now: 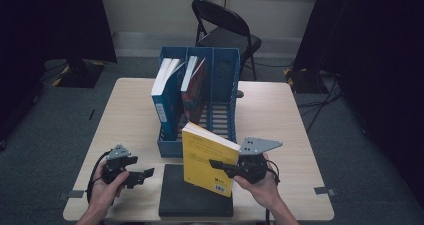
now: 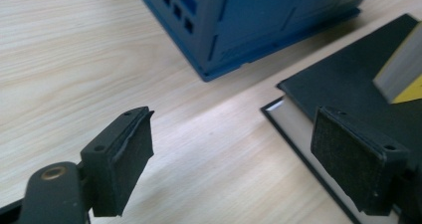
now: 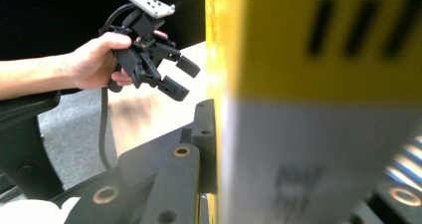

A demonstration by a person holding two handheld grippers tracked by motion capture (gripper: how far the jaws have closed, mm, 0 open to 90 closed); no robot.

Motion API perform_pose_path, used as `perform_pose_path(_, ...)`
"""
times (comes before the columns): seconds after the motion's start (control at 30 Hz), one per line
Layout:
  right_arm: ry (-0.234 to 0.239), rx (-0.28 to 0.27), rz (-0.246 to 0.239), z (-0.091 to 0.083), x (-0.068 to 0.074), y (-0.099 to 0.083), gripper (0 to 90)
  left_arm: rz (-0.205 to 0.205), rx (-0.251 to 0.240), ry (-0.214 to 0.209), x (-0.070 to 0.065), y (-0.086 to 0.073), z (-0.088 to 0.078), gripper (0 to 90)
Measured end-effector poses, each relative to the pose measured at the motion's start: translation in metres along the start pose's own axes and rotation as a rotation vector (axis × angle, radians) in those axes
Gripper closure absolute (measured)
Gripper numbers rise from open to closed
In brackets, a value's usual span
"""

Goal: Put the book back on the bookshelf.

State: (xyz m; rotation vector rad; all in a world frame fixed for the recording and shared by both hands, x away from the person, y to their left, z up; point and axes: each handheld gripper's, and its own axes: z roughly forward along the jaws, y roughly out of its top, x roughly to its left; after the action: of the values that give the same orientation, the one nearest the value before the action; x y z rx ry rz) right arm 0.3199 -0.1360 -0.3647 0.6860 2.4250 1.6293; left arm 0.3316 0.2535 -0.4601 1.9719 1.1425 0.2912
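My right gripper is shut on a yellow book and holds it upright over the table's front, just ahead of the blue file rack. In the right gripper view the yellow book lies against one black finger; the other finger is hidden behind it. A black book lies flat at the front edge beneath the yellow one. My left gripper stands open to the left of the black book, low over the bare tabletop. The black book's corner lies by its right pad.
The rack has three compartments: a blue book stands in the left one, a red-covered book in the middle one. A black folding chair stands behind the wooden table. Dark curtains hang at both sides.
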Motion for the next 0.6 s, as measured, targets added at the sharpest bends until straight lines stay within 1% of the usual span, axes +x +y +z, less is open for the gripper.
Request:
perform_pose_path(0.03, -0.015, 0.011, -0.004, -0.001, 0.002, 0.003, 75.6, -0.004, -0.003, 0.005, 0.000, 0.000, 0.000, 16.6)
perform_pose_path(0.07, -0.015, 0.011, -0.004, -0.001, 0.002, 0.003, 75.6, -0.002, -0.007, 0.006, 0.000, 0.000, 0.000, 16.6)
perform_pose_path(0.1, -0.019, 0.007, 0.000, -0.002, 0.003, 0.004, 75.6, 0.005, -0.005, 0.013, 0.000, 0.000, 0.000, 16.6)
perform_pose_path(0.13, -0.027, 0.003, 0.014, -0.003, 0.001, 0.006, 75.7, 0.005, -0.007, 0.022, 0.000, 0.000, 0.000, 16.5)
perform_pose_path(0.17, -0.033, -0.002, 0.023, -0.003, 0.001, 0.006, 75.6, 0.005, -0.007, 0.022, 0.000, 0.000, 0.000, 16.5)
perform_pose_path(0.2, -0.033, -0.002, 0.023, -0.003, 0.001, 0.006, 75.6, 0.004, -0.005, 0.010, 0.000, 0.000, 0.000, 16.5)
perform_pose_path(0.23, -0.039, -0.003, 0.030, -0.004, -0.001, 0.006, 75.6, 0.008, -0.003, 0.007, 0.000, 0.000, 0.000, 16.5)
perform_pose_path(0.3, -0.042, -0.011, 0.041, -0.006, -0.003, 0.007, 75.6, 0.006, -0.006, 0.009, -0.001, 0.000, 0.000, 16.5)
perform_pose_path(0.33, -0.043, -0.015, 0.045, -0.008, -0.005, 0.007, 75.7, -0.003, -0.003, 0.007, -0.001, 0.000, 0.000, 16.5)
perform_pose_path(0.4, -0.049, -0.026, 0.051, -0.012, -0.007, 0.009, 75.6, -0.014, -0.003, 0.017, 0.000, 0.000, 0.000, 16.5)
perform_pose_path(0.5, -0.058, -0.042, 0.055, -0.017, -0.009, 0.012, 75.6, -0.034, 0.002, 0.008, 0.002, 0.000, -0.001, 16.3)
perform_pose_path(0.57, -0.062, -0.052, 0.056, -0.021, -0.010, 0.014, 75.6, -0.042, -0.008, -0.005, 0.003, 0.000, -0.002, 17.1)
perform_pose_path(0.6, -0.066, -0.059, 0.056, -0.023, -0.010, 0.015, 75.6, -0.045, -0.009, -0.005, 0.003, 0.000, -0.002, 17.1)
